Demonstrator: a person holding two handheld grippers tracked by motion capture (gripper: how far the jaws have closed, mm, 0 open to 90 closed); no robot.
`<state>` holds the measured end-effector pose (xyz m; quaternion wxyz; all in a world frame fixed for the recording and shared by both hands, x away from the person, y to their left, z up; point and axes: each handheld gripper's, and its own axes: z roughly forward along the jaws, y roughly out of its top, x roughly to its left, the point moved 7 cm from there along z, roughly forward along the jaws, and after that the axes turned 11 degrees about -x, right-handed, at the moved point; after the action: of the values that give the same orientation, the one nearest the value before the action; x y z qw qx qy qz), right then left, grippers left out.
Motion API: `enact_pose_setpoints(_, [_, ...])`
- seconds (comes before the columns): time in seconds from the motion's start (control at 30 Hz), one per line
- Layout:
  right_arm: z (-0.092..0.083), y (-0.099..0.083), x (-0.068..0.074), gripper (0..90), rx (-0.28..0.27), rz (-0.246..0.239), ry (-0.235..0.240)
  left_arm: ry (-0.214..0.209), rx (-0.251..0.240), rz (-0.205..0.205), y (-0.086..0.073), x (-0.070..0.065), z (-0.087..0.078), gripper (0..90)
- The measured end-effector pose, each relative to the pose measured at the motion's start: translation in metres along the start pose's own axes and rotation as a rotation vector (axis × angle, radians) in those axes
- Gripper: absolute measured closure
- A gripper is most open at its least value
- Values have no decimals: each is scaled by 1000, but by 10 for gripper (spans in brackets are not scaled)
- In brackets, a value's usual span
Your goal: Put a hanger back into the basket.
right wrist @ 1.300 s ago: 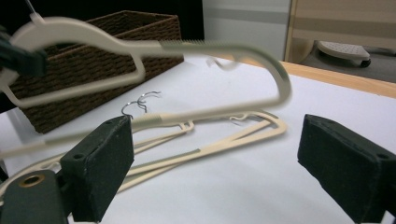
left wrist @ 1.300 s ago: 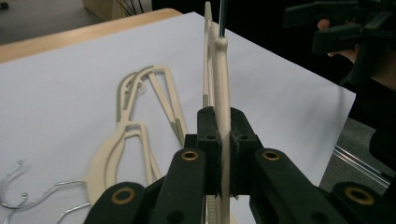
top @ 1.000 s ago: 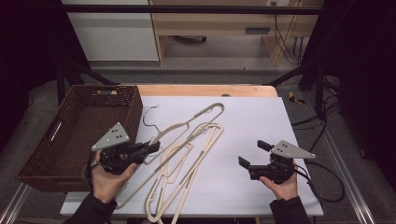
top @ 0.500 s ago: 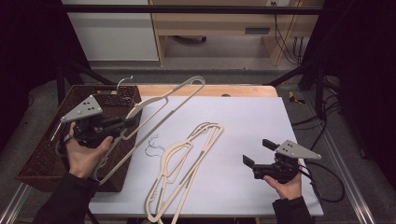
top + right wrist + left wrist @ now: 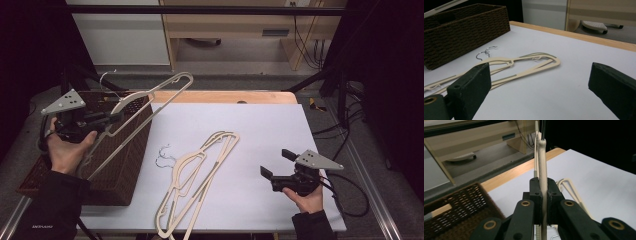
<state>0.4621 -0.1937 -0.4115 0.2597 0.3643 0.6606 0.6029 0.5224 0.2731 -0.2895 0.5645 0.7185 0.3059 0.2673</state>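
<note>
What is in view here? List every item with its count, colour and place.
held hanger: one, cream, lifted over the basket, clamped in the left gripper.
hangers on the table: at least two, cream, stacked near the middle of the white sheet, metal hooks toward the basket.
basket: one, dark brown wicker, at the table's left edge.
table: one, wooden, covered by a white sheet.
wooden furniture: light wood, on the floor beyond the table.
left gripper: one, black with a grey plate, above the basket, shut on the hanger.
right gripper: one, black with a grey plate, near the table's right front, jaws open and empty.
</note>
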Motion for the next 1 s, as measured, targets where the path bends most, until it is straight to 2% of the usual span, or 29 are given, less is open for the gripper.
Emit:
enact_pose_setpoints(0.17, [0,-1,0,47,6,2,2,42,17,11,-7,22,-8,855])
enact_pose_setpoints(0.37, [2,-2,0,46,10,-1,-1,73,12,-17,-19,47,-19,856])
enact_pose_setpoints(0.53, [2,-3,-1,44,16,-3,-1,100,28,-36,-31,67,-27,855])
enact_pose_setpoints(0.6, [3,-4,-1,44,19,-2,-1,111,41,-32,-35,73,-30,856])
enact_pose_setpoints(0.77, [4,-5,-1,43,21,3,-5,140,66,-50,-46,87,-38,856])
enact_pose_setpoints(1.0, [4,-6,-1,41,27,3,-9,150,105,-81,-67,105,-49,856])
